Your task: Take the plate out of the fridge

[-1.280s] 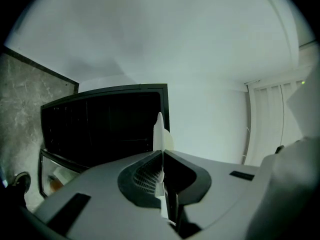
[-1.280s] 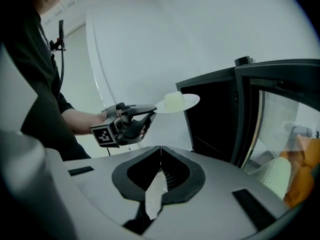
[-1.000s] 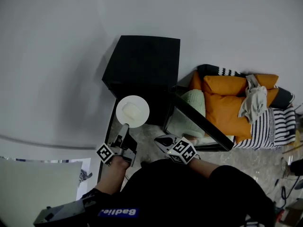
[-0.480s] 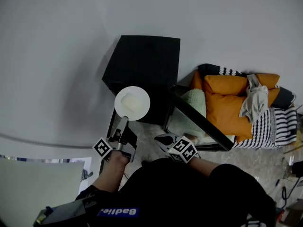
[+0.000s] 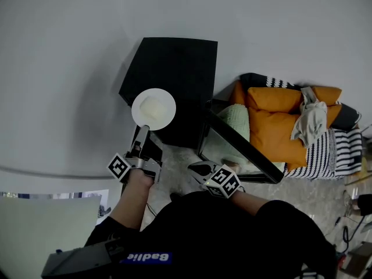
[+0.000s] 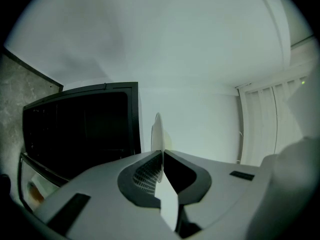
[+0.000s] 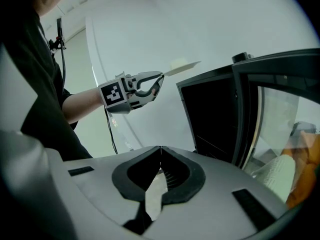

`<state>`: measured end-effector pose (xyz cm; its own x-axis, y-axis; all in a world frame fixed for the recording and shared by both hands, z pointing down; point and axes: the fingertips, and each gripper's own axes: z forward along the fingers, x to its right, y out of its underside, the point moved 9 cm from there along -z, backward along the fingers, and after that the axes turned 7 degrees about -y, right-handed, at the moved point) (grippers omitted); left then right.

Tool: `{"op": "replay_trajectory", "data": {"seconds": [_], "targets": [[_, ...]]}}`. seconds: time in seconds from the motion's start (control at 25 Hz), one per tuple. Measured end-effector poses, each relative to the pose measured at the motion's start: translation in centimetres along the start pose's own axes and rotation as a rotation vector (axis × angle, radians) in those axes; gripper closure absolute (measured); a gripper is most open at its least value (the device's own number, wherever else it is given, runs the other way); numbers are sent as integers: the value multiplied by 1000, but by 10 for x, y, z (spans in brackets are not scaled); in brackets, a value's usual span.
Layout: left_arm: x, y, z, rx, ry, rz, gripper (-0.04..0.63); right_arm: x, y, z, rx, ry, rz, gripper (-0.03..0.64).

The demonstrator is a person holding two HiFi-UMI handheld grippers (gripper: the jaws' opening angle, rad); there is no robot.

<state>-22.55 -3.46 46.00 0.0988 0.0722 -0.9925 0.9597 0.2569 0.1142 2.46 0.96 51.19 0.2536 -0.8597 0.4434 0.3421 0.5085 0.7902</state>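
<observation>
A white plate with a pale lump of food on it hangs in the air in front of the small black fridge, outside it. My left gripper is shut on the plate's near rim. In the left gripper view the plate shows edge-on between the closed jaws of that gripper. The fridge's glass door stands open to the right. My right gripper hovers low beside the door, shut and empty. From the right gripper view I see the left gripper holding the plate level, and the right gripper with its jaws together.
Orange cushions, a striped blanket and a grey cloth lie piled to the right. A pale green pillow sits behind the open door. A white wall rises behind the fridge. The floor is speckled stone.
My left gripper has carried the plate up and to the left, farther from the fridge opening. The right gripper has barely moved.
</observation>
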Motion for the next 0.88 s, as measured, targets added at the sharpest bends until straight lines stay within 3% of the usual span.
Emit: {"op": "replay_trajectory", "data": {"seconds": [0.52, 0.88], "targets": [[-10, -10, 50, 30, -2, -28, 578, 14, 5, -8, 2, 10, 44, 606], [-17, -7, 86, 16, -16, -35, 577, 18, 2, -8, -18, 1, 5, 606]]}}
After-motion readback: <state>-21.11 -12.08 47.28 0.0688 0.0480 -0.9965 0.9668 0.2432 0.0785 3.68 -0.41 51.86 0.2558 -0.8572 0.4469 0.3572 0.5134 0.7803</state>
